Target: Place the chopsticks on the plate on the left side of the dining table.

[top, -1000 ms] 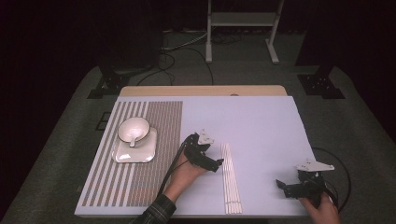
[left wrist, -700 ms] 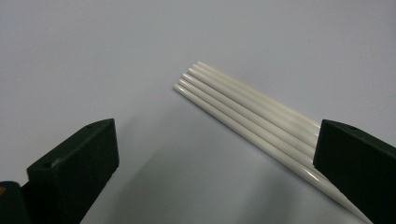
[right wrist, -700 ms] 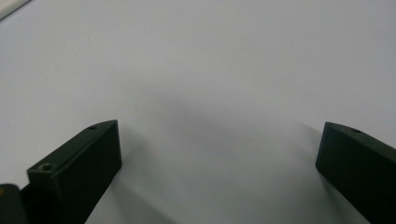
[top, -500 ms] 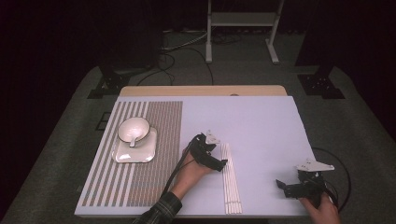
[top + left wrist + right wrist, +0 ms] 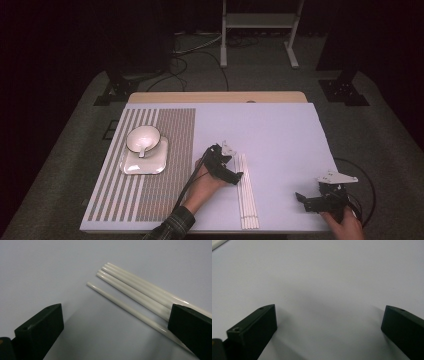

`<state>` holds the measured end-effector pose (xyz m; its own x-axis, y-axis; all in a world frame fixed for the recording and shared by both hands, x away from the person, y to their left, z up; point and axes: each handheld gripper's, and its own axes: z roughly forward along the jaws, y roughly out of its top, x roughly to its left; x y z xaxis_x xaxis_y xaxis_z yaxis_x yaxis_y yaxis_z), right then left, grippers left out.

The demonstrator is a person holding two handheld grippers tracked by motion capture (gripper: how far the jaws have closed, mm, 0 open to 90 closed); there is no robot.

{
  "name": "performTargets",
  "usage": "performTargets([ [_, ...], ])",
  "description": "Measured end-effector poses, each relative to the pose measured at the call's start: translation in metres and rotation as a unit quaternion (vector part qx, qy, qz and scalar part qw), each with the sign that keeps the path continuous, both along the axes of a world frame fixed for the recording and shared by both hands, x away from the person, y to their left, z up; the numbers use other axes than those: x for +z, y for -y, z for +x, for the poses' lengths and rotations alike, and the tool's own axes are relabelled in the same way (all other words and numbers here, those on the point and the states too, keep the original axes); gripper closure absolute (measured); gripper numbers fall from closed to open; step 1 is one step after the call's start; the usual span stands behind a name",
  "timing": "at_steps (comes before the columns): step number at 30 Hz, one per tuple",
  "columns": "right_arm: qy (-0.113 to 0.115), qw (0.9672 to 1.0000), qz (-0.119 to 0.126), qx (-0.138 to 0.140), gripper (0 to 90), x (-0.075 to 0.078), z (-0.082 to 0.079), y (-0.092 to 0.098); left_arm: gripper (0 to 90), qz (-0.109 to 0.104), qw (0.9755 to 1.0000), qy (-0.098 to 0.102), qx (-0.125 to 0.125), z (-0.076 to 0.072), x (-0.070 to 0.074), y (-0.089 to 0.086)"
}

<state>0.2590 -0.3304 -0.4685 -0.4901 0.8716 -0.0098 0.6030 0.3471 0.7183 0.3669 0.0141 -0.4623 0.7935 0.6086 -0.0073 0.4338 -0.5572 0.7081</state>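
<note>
Left gripper (image 5: 235,176) jaws spread wide, nothing clamped; in the left gripper view one loose white stick (image 5: 125,303) lies between the jaws, the right jaw covering the bundle's near part. Hovering or resting just left of the white sticks (image 5: 247,190), at their far half, cannot tell if touching. Sticks lying flat on the pale tabletop sheet (image 5: 280,130), long axis running near-to-far, far ends pointing toward the far table edge, near ends almost at the near edge. Packed side by side in a narrow row; in the left gripper view four or five stick ends (image 5: 107,268) bunched together, the single stick slightly apart on the left of them, roughly parallel. Left hand (image 5: 205,182) behind the gripper, plaid sleeve (image 5: 172,225) coming in from the near edge.

Right gripper (image 5: 312,201) jaws also released and wide, bare sheet between them in the right gripper view. Sitting at the near right corner of the table, well apart from the sticks, right hand (image 5: 345,225) behind it.

Farther left: white bowl (image 5: 142,139) with spoon (image 5: 143,149) on a white square plate (image 5: 145,162), on a striped mat (image 5: 165,200), well apart from the sticks.
</note>
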Motion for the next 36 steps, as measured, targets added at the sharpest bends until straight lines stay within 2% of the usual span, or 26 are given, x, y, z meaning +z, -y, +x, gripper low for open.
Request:
performTargets([
  [3, 0.000, 1.0000, 0.000, 0.000, 0.0, 0.000, 0.000, 0.000, 0.0, -0.003, 1.0000, -0.008, 0.000, -0.002, 0.004, -0.003],
  [10, -0.001, 1.0000, 0.000, -0.001, 0.0, 0.000, 0.000, 0.000, 0.0, -0.018, 0.9998, -0.005, -0.004, -0.018, 0.009, -0.007],
  [18, 0.000, 1.0000, 0.000, 0.000, 0.0, 0.000, 0.000, 0.000, 0.0, -0.022, 0.9996, -0.008, -0.016, -0.044, 0.013, -0.009],
  [24, -0.001, 1.0000, 0.000, 0.000, 0.0, 0.000, 0.000, 0.000, 0.0, -0.044, 0.9988, -0.010, -0.019, -0.067, 0.018, -0.014],
  [27, -0.001, 1.0000, 0.000, 0.000, 0.0, 0.000, 0.000, 0.000, 0.0, -0.048, 0.9986, -0.005, -0.023, -0.079, 0.018, -0.015],
  [32, -0.001, 1.0000, 0.000, 0.000, 0.0, 0.000, 0.000, 0.000, 0.0, -0.056, 0.9980, -0.011, -0.028, -0.094, 0.013, -0.012],
  [36, -0.001, 1.0000, 0.000, 0.000, 0.0, 0.000, 0.000, 0.000, 0.0, -0.053, 0.9979, -0.016, -0.036, -0.103, 0.007, -0.008],
])
